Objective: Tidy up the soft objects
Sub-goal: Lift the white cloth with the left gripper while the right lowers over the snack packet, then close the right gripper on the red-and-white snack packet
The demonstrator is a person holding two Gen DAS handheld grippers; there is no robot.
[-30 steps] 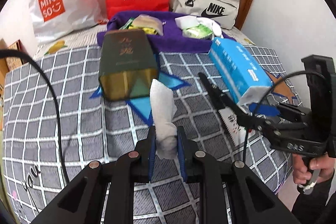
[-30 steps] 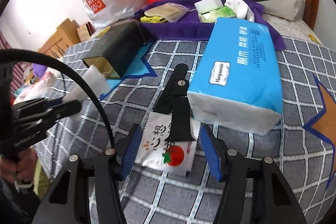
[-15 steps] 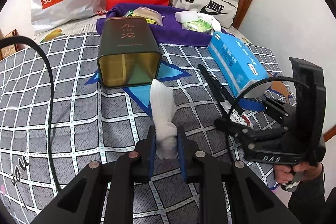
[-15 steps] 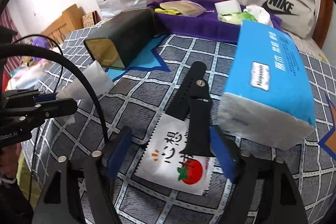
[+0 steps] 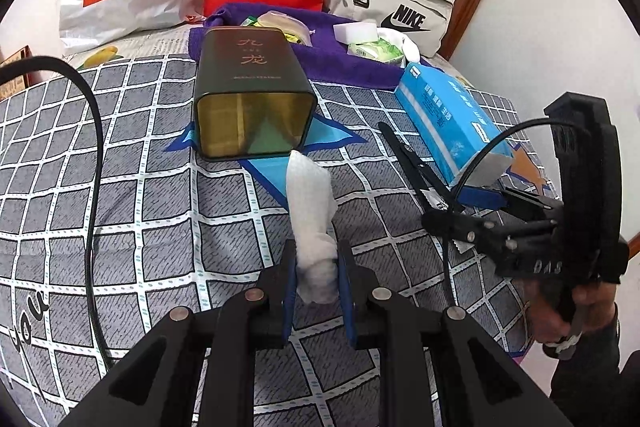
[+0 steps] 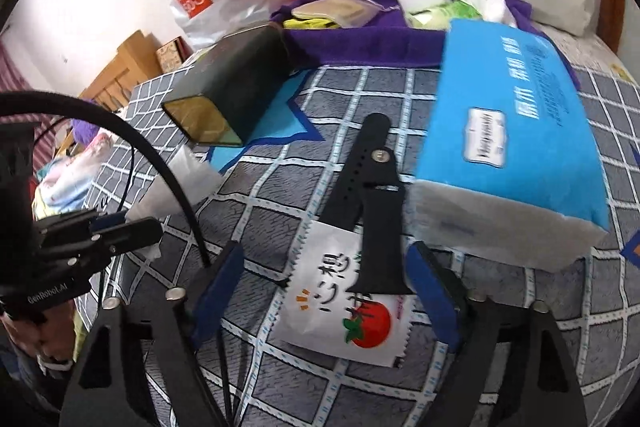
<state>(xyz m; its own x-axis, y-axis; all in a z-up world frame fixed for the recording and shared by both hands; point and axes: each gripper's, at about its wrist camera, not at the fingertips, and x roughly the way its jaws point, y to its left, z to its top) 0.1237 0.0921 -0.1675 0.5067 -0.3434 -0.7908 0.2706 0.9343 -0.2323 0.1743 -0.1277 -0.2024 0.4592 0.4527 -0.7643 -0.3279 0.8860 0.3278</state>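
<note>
Since the earlier frame the right gripper (image 6: pixel 324 291) widened; now closing, jaws straddle the black strap (image 6: pixel 372 211) on the sachet (image 6: pixel 340 307) at six o'clock, risking both. Left gripper (image 5: pixel 316 291) pinches tissue (image 5: pixel 310 215)

Even, fairly bright indoor light; shadows under objects on the bed (image 5: pixel 120 187) are soft and short. Both views bend strongly at the edges, with a dark circular rim cutting the corners. The left-wrist view is sharp throughout. The right-wrist view is smeared by motion blur, most clearly on the blue tissue pack (image 6: pixel 516 131) ahead and right of the claw. The white wall (image 5: pixel 560 39) beyond is washed out.
</note>
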